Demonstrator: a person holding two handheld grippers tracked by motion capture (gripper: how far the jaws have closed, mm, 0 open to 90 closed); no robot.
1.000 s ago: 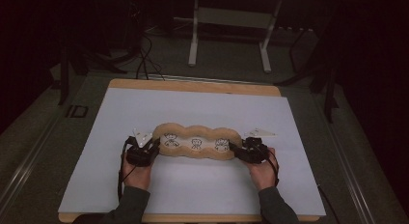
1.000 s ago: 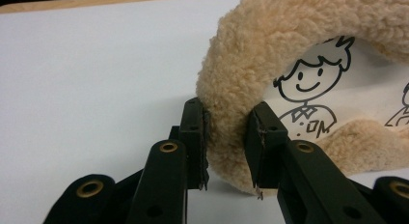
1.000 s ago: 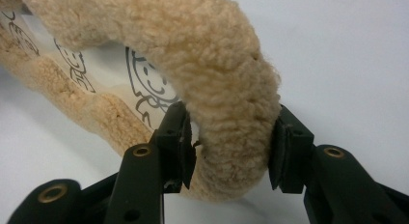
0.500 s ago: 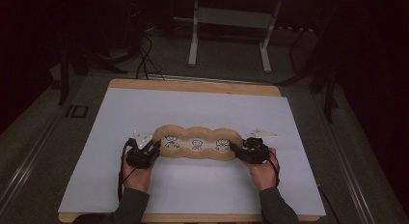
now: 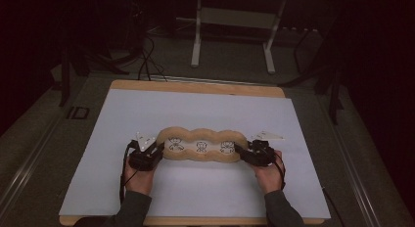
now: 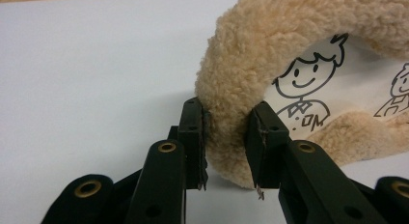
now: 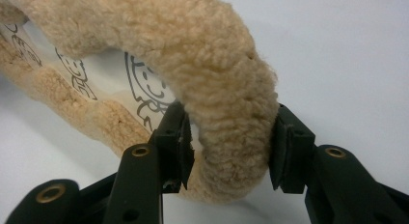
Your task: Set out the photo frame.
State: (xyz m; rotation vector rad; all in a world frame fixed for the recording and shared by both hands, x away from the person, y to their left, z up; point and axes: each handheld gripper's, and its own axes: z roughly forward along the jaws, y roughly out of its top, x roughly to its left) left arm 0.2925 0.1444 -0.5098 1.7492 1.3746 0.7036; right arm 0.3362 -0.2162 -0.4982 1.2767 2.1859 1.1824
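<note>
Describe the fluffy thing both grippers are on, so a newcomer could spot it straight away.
On the white mat covering the table, look near the front edge. A long tan fleece cushion lies crosswise there, with three cartoon figures drawn on its pale middle.

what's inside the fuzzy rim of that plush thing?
Inside the tan fleecy three-lobed cushion's rim: a white panel printed with three black line-drawn cartoon figures. The rim covers the panel's edges; beneath the cushion is hidden.

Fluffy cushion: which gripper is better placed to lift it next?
Neither alone, probably both together: the left gripper pinches the fluffy cushion's left rim, and the right gripper pinches its right rim.
</note>
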